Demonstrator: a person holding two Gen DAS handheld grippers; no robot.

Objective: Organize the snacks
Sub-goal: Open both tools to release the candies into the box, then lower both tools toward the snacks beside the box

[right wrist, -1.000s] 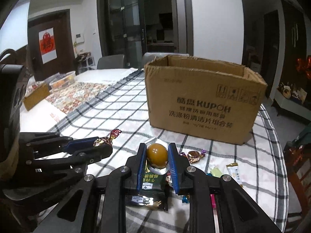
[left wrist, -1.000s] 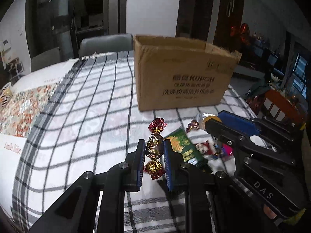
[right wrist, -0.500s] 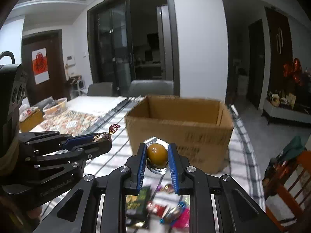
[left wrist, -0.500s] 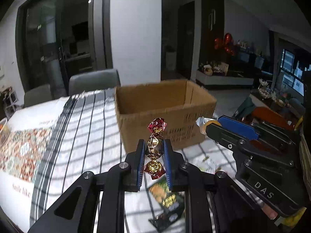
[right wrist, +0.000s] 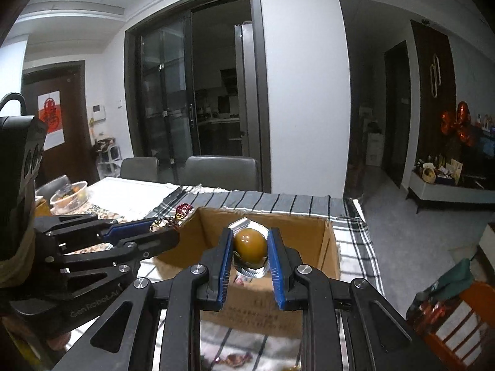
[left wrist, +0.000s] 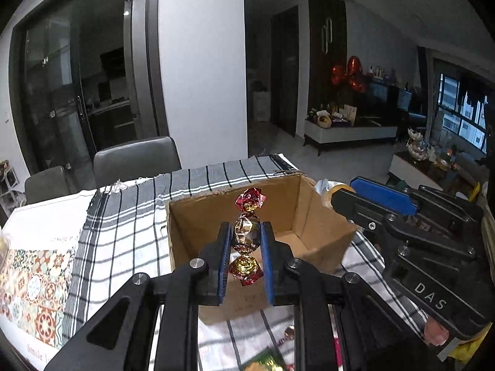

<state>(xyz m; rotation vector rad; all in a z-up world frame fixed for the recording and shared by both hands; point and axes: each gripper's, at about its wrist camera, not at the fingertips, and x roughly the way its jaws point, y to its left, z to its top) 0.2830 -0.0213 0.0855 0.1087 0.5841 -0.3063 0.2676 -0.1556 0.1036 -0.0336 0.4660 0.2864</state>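
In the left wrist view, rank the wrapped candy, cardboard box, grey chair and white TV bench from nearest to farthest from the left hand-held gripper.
1. Wrapped candy: clamped in the left hand-held gripper.
2. Cardboard box: just ahead and below, open.
3. Grey chair: past the table's far edge, left.
4. White TV bench: across the room, right.

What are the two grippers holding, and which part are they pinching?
The left gripper pinches a foil-wrapped candy by its middle, twisted ends sticking out above and below. The right gripper squeezes a yellow-brown jelly cup by its sides.

the cardboard box (left wrist: 321, 232) sits on the tabletop (left wrist: 123, 216), two chairs (right wrist: 221, 168) behind it, loose snacks (left wrist: 263, 363) before it.
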